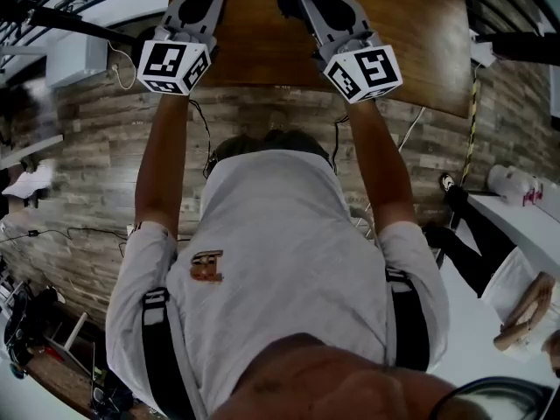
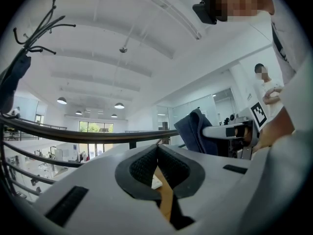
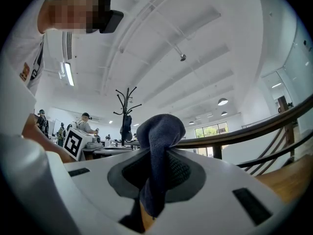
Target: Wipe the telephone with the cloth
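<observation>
**Left gripper** (image 2: 157, 150): jaws closed together, with the dark ribbed pads meeting at the tips and nothing between them. A sliver of brown wood shows through the gap behind the pads. It is held out in front of the person, over the near part of the tabletop (image 1: 420, 33). The left marker cube (image 1: 173, 66) faces the head view.

**Right gripper** (image 3: 157, 155): jaws clamped on the cloth (image 3: 160, 131). It is held out just beside the left gripper, the two roughly parallel. The right marker cube (image 1: 365, 71) faces the head view.

**Cloth**: dark blue and soft.
- A rounded fold bulges above the right gripper's pads, and a narrower tail hangs down between them.
- In the left gripper view it shows as a blue bundle at the front of the right gripper.
- In the head view it is a dark patch at the top edge, above the tabletop.

**Tabletop**: brown wood, with a bare surface showing under both grippers.

**Person**: light shirt (image 1: 280, 261) with dark shoulder straps (image 1: 157, 348), both forearms stretched forward.

**Surroundings**:
- Plank-pattern floor (image 1: 96, 164).
- Dark railing (image 2: 98, 136) across the left gripper view.
- Coat stand (image 3: 126, 106).
- Round ceiling lamps (image 2: 61, 101).
- Other people at desks (image 3: 87, 123), far off on the left of the right gripper view.
</observation>
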Demonstrator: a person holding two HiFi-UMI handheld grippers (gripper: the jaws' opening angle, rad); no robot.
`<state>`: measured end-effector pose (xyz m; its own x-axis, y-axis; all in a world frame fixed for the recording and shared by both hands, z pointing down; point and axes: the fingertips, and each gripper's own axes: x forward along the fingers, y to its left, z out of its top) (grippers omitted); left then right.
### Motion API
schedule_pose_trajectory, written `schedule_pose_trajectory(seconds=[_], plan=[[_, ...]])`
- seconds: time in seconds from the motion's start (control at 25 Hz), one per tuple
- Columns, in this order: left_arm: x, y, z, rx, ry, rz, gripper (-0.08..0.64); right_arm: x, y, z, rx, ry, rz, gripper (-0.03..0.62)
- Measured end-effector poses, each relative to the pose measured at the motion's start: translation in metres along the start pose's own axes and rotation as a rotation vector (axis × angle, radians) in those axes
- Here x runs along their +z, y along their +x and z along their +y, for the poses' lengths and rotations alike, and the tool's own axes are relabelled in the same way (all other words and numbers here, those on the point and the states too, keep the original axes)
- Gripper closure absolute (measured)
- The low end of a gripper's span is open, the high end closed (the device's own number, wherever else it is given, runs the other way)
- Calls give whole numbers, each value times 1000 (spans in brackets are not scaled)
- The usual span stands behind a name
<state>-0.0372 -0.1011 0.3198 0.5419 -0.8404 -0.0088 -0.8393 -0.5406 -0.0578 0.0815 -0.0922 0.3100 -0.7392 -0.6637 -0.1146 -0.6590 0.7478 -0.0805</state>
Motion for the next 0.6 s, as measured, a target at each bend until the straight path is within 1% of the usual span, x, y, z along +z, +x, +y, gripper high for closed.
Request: schedule_pose_trajectory(seconds=[0.28,0.6], plan=[[-10,36,18,11,0,31,541,1,26,-36,-1,-6,5,514],[-25,78,60,-22,-3,75,541,-6,77,-60,-32,-23,22,514]])
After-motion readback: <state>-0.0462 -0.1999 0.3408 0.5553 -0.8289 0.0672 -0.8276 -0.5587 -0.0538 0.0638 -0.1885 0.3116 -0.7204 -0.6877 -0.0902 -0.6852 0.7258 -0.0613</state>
